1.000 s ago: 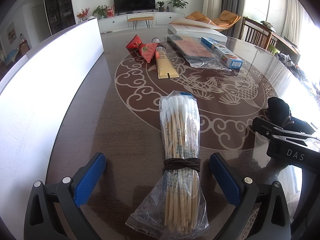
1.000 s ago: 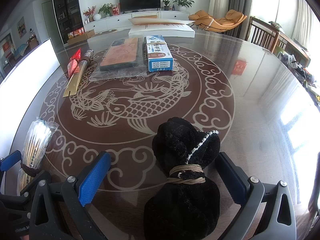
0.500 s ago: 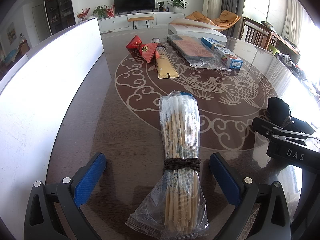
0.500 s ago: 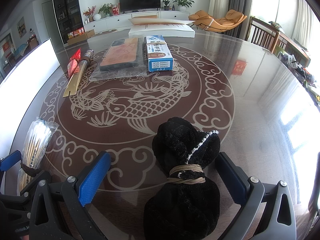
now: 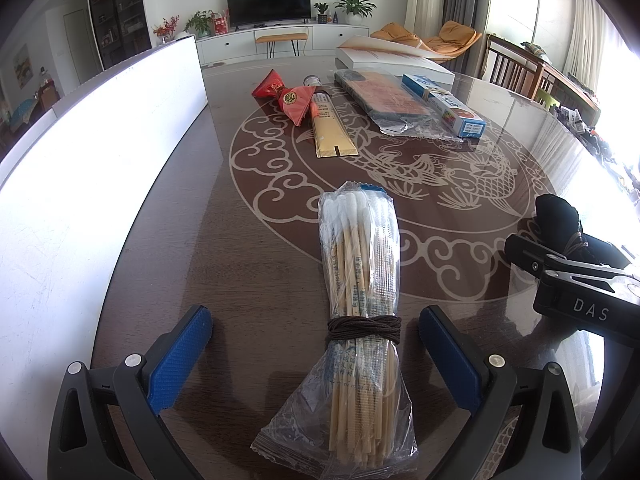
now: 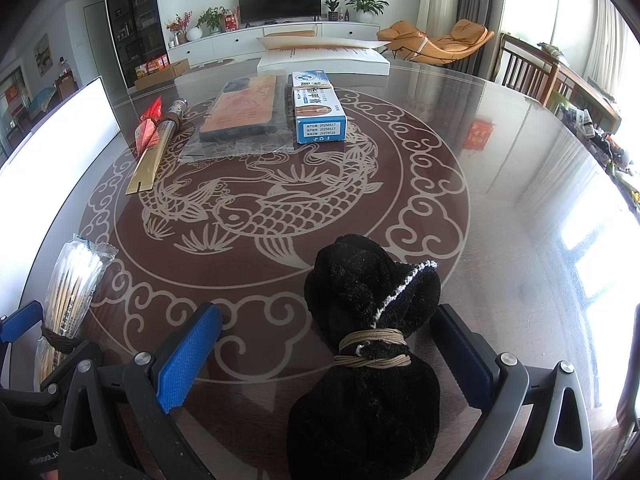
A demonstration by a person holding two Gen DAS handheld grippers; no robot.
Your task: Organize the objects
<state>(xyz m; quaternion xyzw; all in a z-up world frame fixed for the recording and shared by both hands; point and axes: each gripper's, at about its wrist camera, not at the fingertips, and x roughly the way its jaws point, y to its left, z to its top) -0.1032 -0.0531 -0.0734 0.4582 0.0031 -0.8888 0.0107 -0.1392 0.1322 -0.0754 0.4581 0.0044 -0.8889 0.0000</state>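
A plastic-wrapped bundle of long cotton swabs (image 5: 360,280), tied with a brown cord, lies on the table between the wide-apart blue pads of my left gripper (image 5: 316,352), which is open and not touching it. A black cloth bundle (image 6: 372,344) tied with a tan band lies between the spread pads of my right gripper (image 6: 328,356), also open. The swab bundle (image 6: 68,292) shows at the left of the right wrist view, and the black bundle (image 5: 560,220) at the right of the left wrist view.
Farther back on the patterned round table (image 6: 500,184) lie a gold tube (image 5: 330,128), a red packet (image 5: 288,96), a bagged flat orange item (image 5: 392,100), a blue-white box (image 6: 316,108) and a white book (image 6: 324,60). A white board (image 5: 100,152) stands along the left edge.
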